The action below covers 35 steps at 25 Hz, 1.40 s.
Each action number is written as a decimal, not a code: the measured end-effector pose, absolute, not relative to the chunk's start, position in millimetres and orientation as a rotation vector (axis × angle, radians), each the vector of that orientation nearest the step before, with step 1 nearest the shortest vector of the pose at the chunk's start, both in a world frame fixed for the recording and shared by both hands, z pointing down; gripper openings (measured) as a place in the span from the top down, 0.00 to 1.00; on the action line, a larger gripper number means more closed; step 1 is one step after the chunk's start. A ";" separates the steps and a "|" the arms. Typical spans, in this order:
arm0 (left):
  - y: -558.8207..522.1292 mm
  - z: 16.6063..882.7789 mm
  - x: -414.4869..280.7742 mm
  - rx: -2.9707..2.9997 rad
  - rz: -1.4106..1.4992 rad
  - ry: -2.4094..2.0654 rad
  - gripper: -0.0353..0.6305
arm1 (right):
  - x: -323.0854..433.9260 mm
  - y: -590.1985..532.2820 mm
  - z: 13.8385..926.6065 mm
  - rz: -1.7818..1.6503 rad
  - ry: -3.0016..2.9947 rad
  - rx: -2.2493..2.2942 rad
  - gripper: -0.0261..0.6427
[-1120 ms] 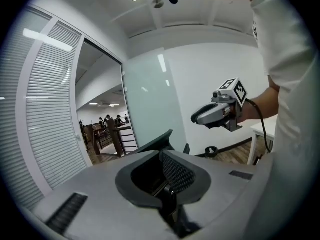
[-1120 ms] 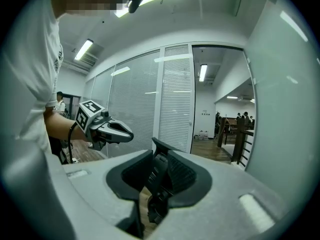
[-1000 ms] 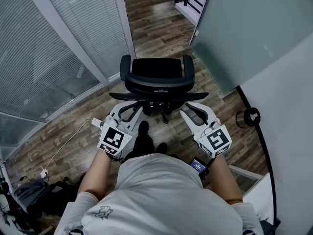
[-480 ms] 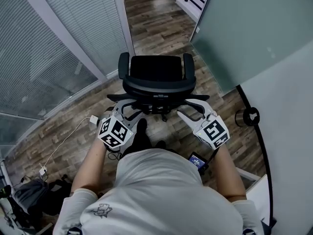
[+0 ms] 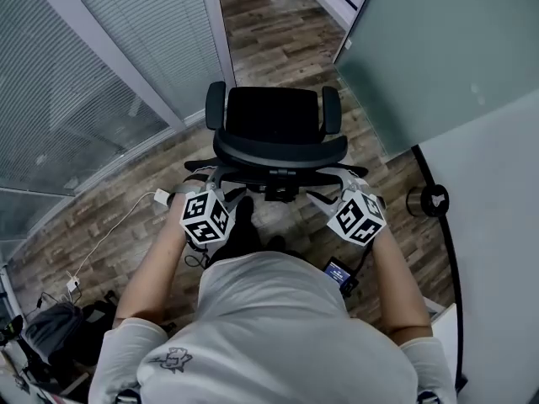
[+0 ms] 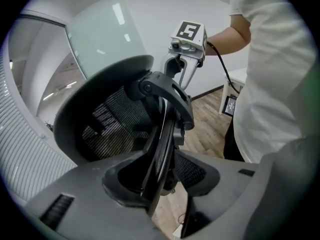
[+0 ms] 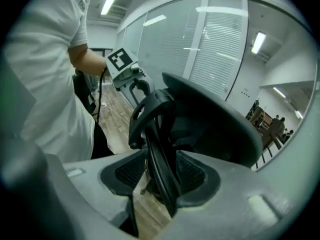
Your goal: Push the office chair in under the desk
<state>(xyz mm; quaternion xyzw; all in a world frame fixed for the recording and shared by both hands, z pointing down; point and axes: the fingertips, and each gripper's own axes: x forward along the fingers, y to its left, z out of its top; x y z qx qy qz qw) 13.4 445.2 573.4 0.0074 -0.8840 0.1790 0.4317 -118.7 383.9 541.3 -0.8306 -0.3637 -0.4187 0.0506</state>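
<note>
The office chair (image 5: 278, 124) stood on the wood floor (image 5: 278, 23) directly in front of the person, its seat facing away toward the glass partition (image 5: 109, 82). No desk lay ahead of it. A white surface (image 5: 497, 225) with a dark curved edge lay off to the right and may have been the desk, though that could not be told for certain.

The left claw (image 5: 217, 179) was pinched on the thin black backrest rim (image 6: 161, 149) at the left side. The right claw (image 5: 335, 183) was clamped on the same rim at the right side, with the mesh of the backrest just beyond each.

The likeliest trouble was the grip itself. Each claw held only a narrow, curved edge of plastic, so a hard shove could have made it slide along the rim or pop off.

An uneven push from the two sides would probably have spun the seat on its column instead of rolling the base. The chair also looked to need turning toward the right, and its armrests might have caught on the edge there. A white cable (image 5: 118, 241) trailed on the floor to the left, near enough to snag a castor if the chair swung that way.
</note>
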 end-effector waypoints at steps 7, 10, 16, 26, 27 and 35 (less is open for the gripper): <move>451.0 596.5 20.1 0.076 0.512 -2.107 0.69 | -119.1 386.7 579.0 -1.577 -0.939 -2.494 0.68; 454.4 605.5 17.2 0.088 0.541 -2.077 0.69 | -126.8 390.7 598.2 -1.699 -0.883 -2.461 0.70; 456.3 611.5 13.0 0.105 0.569 -2.059 0.76 | -129.4 387.3 610.3 -1.754 -0.822 -2.475 0.79; 451.6 613.5 11.6 0.125 0.553 -2.041 0.76 | -129.4 380.5 611.9 -1.765 -0.810 -2.462 0.81; 450.8 613.7 11.8 0.126 0.554 -2.040 0.76 | -129.2 379.6 611.8 -1.766 -0.813 -2.462 0.81; 446.7 614.1 5.7 0.164 0.557 -2.016 0.77 | -133.6 373.8 610.6 -1.765 -0.819 -2.445 0.82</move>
